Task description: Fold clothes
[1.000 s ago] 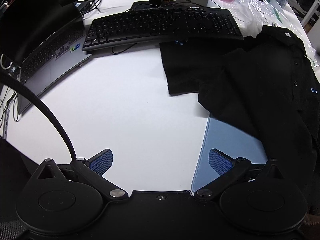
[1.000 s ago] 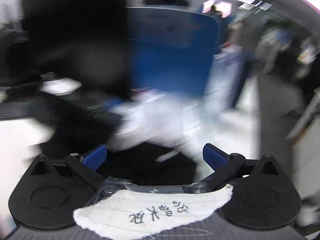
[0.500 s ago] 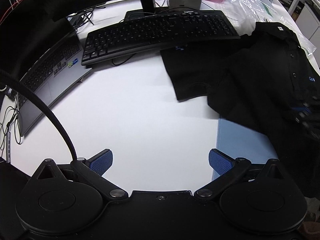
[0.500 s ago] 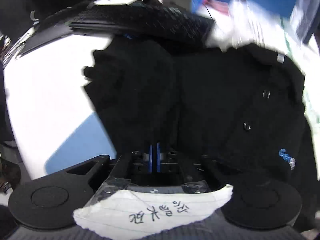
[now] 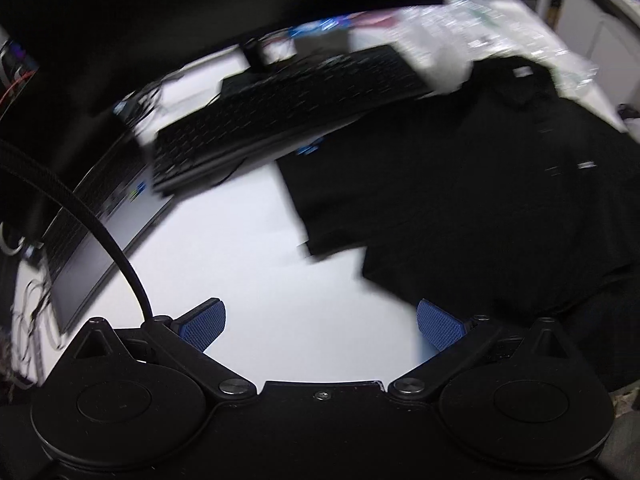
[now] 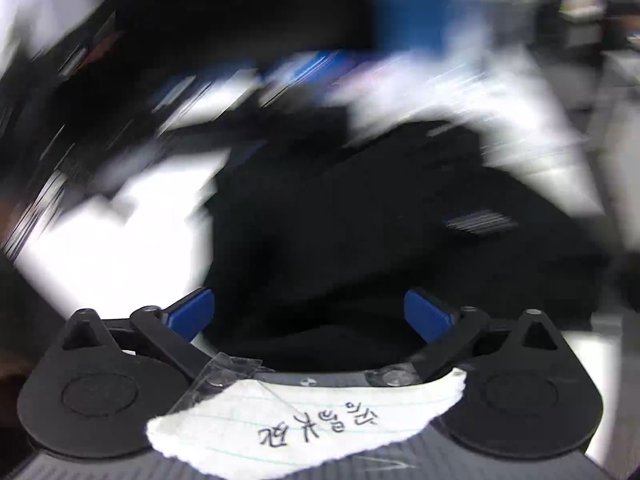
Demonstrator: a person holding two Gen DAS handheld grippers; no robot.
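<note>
Left claw [image 5: 320,326] spread wide, nothing between the blue pads [image 5: 202,326], hanging over bare white worktop [image 5: 224,248] at its near edge. Right claw [image 6: 310,314] also wide apart and holding nothing, blue pads [image 6: 428,316] either side of dark cloth directly below and ahead; this view is heavily smeared so detail is poor. Outward from the left claw: black polo shirt [image 5: 480,184] lies on the right half of the worktop, collar with a small white tag [image 5: 522,72] toward the far right corner, one sleeve [image 5: 332,200] stretched flat toward the middle of the worktop with its cuff edge free, far part of it running up against or under the black keyboard [image 5: 280,120]. The shirt's near hem runs off toward the near right edge, close to the left claw's right pad. Laptop [image 5: 92,220] sits along the left edge, a monitor foot behind the keyboard. Progress judgement: shirt looks spread out rather than folded, sleeve sticking out and body wide, no neat stacked rectangle visible, so sleeve folds and body folds appear left to do. Whether any fold sits on the far right side cannot be told; it is blurred and cut off.
</note>
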